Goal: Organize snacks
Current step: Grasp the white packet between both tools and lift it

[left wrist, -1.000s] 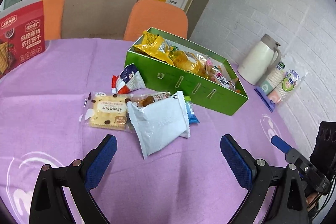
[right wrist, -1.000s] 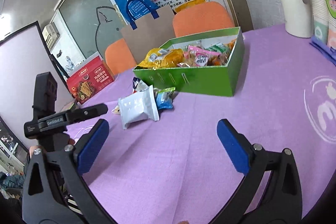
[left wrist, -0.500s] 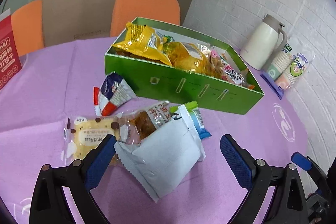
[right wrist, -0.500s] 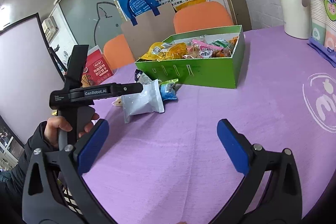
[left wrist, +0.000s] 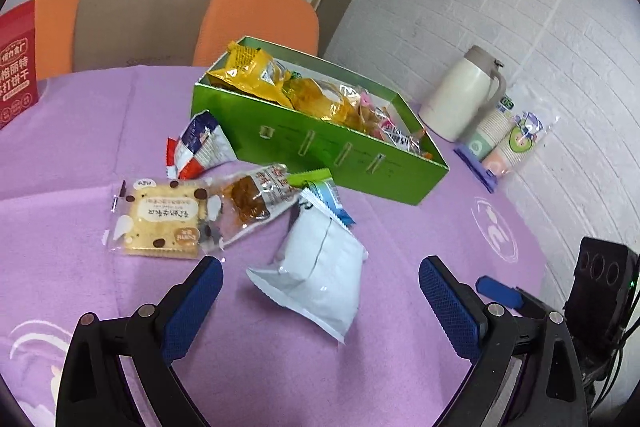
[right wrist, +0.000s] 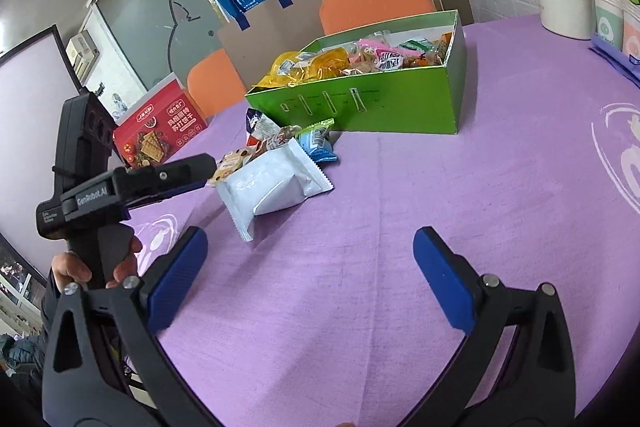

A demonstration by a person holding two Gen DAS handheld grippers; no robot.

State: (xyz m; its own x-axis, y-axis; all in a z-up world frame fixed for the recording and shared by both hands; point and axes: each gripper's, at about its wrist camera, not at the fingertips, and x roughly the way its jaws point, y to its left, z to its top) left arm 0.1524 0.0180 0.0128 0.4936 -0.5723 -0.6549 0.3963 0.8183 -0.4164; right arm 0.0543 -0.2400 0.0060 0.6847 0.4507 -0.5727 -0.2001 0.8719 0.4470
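A green box (left wrist: 320,151) (right wrist: 400,99) full of snack packets stands on the purple tablecloth. In front of it lie loose snacks: a white packet (left wrist: 316,267) (right wrist: 272,183), a cookie packet (left wrist: 164,219), a clear packet with a brown cake (left wrist: 252,199), a blue packet (left wrist: 332,195) (right wrist: 318,143) and a red, white and blue packet (left wrist: 200,147). My left gripper (left wrist: 320,291) is open, its fingers on either side of the white packet without touching it. My right gripper (right wrist: 310,275) is open over bare cloth, nearer than the white packet.
A white thermos (left wrist: 460,99) and sleeves of paper cups (left wrist: 508,143) stand by the brick wall on the right. A red cracker box (left wrist: 16,67) is at the left. Orange chairs (left wrist: 260,23) and a brown paper bag (left wrist: 140,11) are behind the table. A hand (right wrist: 96,267) holds the left gripper.
My left gripper has come closer to the white packet, which now lies between its fingers. The right gripper has shifted only slightly; both stay open.
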